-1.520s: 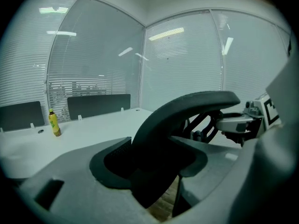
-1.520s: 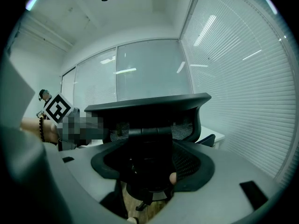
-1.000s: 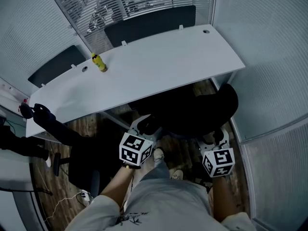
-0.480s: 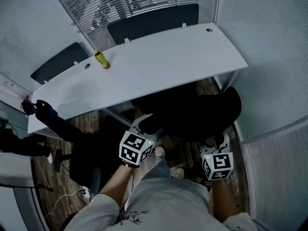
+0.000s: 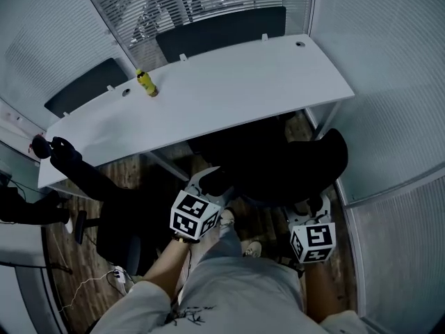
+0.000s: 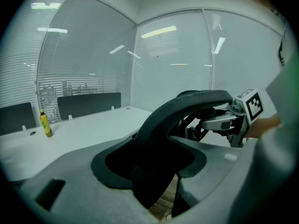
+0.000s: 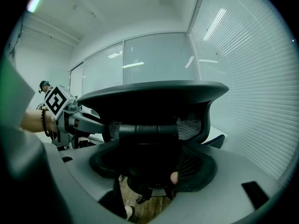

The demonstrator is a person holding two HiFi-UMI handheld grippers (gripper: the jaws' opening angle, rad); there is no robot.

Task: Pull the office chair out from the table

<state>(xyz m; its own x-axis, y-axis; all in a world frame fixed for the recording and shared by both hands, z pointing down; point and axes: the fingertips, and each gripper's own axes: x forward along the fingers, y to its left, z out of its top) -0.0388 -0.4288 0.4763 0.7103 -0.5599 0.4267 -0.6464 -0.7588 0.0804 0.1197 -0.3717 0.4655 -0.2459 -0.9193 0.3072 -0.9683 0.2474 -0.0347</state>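
Clenching the black mesh office chair [image 5: 278,162], left gripper [image 5: 211,178] and right gripper [image 5: 313,204] are holding it near the white table [image 5: 236,89] at twelve o'clock; a yellow bottle [image 5: 145,83] at ten is escaping the right gripper view.

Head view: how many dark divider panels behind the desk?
2. One panel behind the desk's right half; the other behind its left end, left of the yellow bottle. None look hidden.
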